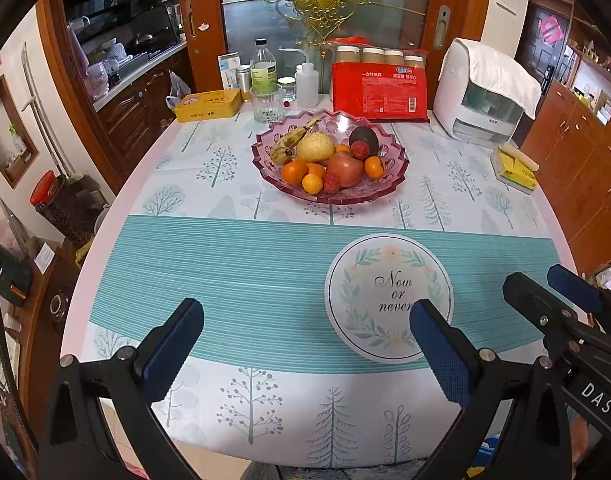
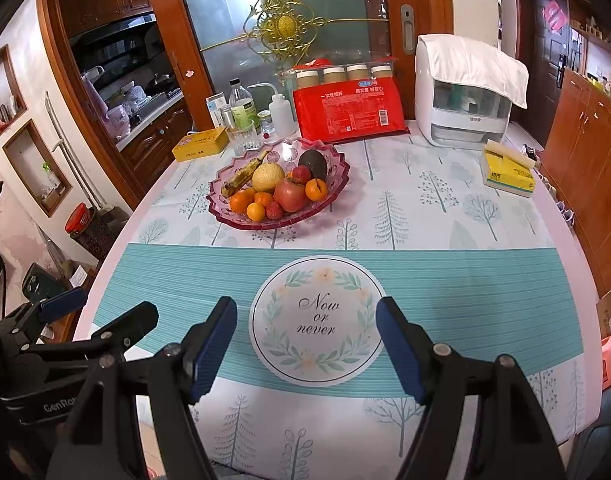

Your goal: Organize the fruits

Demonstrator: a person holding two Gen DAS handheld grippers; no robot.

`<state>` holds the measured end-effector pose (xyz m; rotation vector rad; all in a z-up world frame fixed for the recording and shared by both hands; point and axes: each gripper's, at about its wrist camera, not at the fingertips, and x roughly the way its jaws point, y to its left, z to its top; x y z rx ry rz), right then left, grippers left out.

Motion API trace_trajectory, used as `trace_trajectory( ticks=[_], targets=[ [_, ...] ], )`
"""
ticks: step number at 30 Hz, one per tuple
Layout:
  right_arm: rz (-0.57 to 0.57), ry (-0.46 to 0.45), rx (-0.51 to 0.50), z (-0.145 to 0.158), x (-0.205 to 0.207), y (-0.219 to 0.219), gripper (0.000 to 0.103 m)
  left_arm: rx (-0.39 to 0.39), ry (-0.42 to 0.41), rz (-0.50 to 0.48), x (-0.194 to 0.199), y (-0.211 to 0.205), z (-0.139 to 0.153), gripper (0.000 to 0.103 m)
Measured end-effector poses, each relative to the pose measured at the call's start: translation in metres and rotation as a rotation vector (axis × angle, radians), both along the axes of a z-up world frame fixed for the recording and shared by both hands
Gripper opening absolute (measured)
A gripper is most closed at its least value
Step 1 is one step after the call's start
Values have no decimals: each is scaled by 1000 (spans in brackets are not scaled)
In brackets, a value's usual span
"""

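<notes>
Nearest the lens, the left gripper (image 1: pixel 305 340) hung over the near edge of the round bench (image 1: pixel 117 208) with its black, blue-padded fingers (image 1: pixel 173 340) spread wide and nothing between them. The right gripper (image 2: pixel 307 344) was likewise released, its fingers (image 2: pixel 397 344) parted on either side of a white round printed emblem reading "Now or never" (image 2: pixel 317 320) on the teal striped band of the tree-patterned tablecloth (image 2: pixel 425 208).

The fruits sat together in a scalloped pink glass bowl (image 1: pixel 265 168) — at about twelve o'clock from the left gripper and eleven o'clock from the right, well apart from both. In it lay a spotted yellow banana (image 1: pixel 291 140) at the bowl's ten o'clock, a pale yellow pear (image 1: pixel 315 146) beside it, a dark green avocado (image 1: pixel 365 138) at two o'clock, a large red apple (image 1: pixel 345 168) near the centre, and several small orange tangerines (image 1: pixel 294 171) toward the near rim.

Beyond the bowl stood a red flat plastic package (image 1: pixel 379 92), a yellow rectangular tin (image 1: pixel 207 105) at its ten o'clock, and a white boxy appliance draped with a cloth (image 1: pixel 481 96) at two o'clock.
</notes>
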<state>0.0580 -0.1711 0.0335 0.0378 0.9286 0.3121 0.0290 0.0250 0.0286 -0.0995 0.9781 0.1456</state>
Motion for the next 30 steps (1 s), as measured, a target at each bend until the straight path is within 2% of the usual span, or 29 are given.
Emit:
trace_trajectory(
  ticks=[30],
  targets=[
    [-4, 9, 5, -4, -4, 1, 73, 1, 3, -1, 0, -1, 0, 102]
  ],
)
